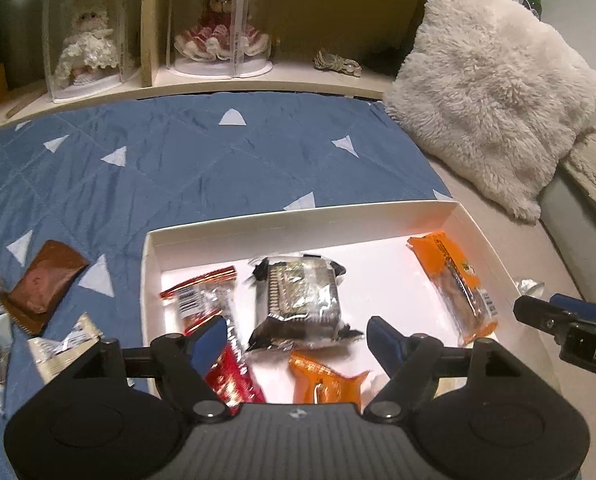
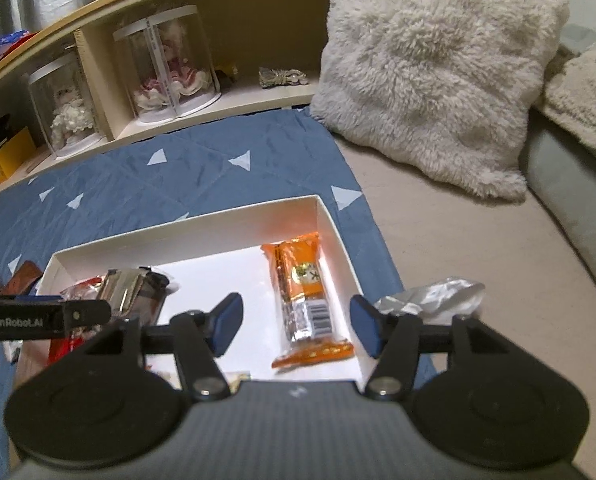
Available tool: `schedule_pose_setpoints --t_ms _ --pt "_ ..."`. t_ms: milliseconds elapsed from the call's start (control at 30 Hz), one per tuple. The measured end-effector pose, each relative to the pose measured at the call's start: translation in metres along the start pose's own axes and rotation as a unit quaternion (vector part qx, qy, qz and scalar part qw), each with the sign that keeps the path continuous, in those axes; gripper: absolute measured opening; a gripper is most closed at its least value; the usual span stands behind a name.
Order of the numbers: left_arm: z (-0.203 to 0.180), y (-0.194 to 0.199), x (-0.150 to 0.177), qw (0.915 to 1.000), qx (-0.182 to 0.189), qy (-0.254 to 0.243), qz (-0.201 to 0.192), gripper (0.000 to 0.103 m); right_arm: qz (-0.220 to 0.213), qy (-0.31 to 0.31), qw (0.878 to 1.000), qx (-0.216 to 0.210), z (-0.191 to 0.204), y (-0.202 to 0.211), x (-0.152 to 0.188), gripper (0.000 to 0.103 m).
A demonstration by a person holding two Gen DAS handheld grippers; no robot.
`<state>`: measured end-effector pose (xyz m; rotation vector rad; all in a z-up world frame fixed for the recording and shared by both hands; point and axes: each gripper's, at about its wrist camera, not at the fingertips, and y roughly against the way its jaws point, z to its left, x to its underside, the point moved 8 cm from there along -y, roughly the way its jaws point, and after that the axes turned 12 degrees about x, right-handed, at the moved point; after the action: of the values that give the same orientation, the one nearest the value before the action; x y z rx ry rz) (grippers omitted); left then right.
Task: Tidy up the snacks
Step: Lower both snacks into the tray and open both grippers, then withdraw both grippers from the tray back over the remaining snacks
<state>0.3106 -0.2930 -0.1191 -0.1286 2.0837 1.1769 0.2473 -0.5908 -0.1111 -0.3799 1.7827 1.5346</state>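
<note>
A shallow white box (image 1: 298,216) lies on the blue quilt and holds several snacks: a dark foil-wrapped cake (image 1: 301,300), a red-striped packet (image 1: 202,300), a long orange bar (image 1: 453,280), a small orange packet (image 1: 325,380) and a red packet (image 1: 234,376). My left gripper (image 1: 294,340) hovers open over the box's near side, its pads touching nothing. My right gripper (image 2: 298,328) is open above the orange bar (image 2: 301,296), which lies flat in the box (image 2: 186,228). Each gripper shows at the edge of the other's view: the right gripper (image 1: 549,312), the left gripper (image 2: 58,316).
Left of the box, a brown packet (image 1: 44,284) and a silver-white packet (image 1: 66,344) lie on the quilt (image 1: 218,160). A crumpled silver wrapper (image 2: 429,296) sits right of the box. Behind are a fluffy cushion (image 2: 429,72) and a shelf with dolls in clear cases (image 1: 214,24).
</note>
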Motion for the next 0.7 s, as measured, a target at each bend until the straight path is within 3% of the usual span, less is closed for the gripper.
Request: schedule_pose_setpoints --t_ms 267,433,700 --pt "0.002 0.033 0.011 0.9999 0.003 -0.008 -0.01 0.09 0.0 0.011 1.0 0.011 0.003 0.025 0.011 0.069" --pt "0.007 0.056 0.018 0.9997 -0.004 -0.016 -0.019 0.101 -0.01 0.02 1.0 0.011 0.01 0.045 0.013 0.081" --pt "0.02 0.091 0.024 0.9982 -0.009 -0.012 -0.058 0.103 -0.032 0.033 0.999 0.017 0.023 0.077 0.015 0.102"
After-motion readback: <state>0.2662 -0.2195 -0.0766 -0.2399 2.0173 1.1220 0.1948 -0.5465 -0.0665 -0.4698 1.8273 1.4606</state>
